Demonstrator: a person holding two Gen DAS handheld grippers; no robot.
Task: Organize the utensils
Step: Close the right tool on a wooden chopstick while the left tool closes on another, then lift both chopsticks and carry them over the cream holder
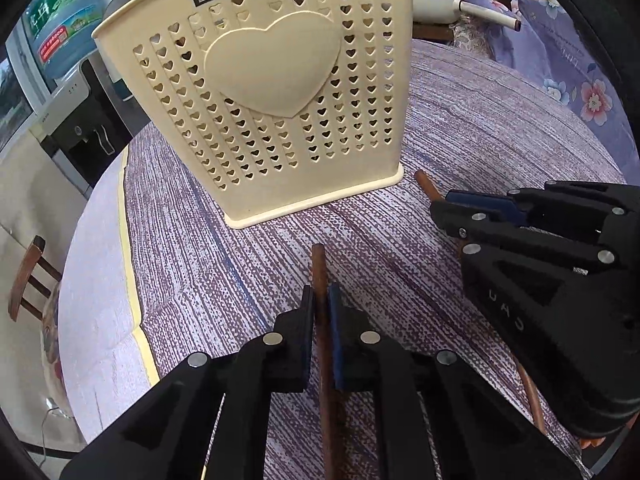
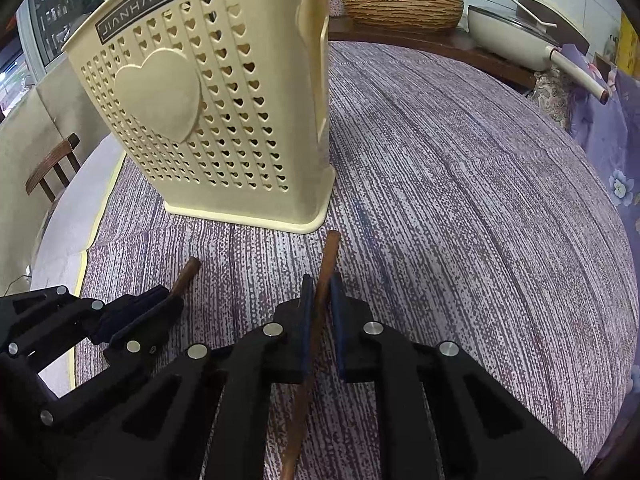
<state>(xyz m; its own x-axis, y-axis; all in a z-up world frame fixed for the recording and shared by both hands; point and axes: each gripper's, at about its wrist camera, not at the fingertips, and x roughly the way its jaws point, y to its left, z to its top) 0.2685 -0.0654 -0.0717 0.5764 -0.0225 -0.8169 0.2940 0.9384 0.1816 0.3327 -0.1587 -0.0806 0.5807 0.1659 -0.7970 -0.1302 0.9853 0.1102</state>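
Spread across the table, a purple-and-white woven cloth [image 1: 460,128]; standing upright on it, a cream perforated utensil holder [image 1: 276,92] with a raised heart. Near its base, both black grippers: left gripper [image 1: 321,300] clamped on a brown chopstick [image 1: 320,268] pointing at the holder, right gripper [image 2: 319,294] pinching a second brown chopstick [image 2: 330,252], tip just short of the holder's corner

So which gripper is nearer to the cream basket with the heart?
Right, slightly, as far as the views show. The right gripper points near the cream basket's front right corner; the left gripper sits further back before its front.
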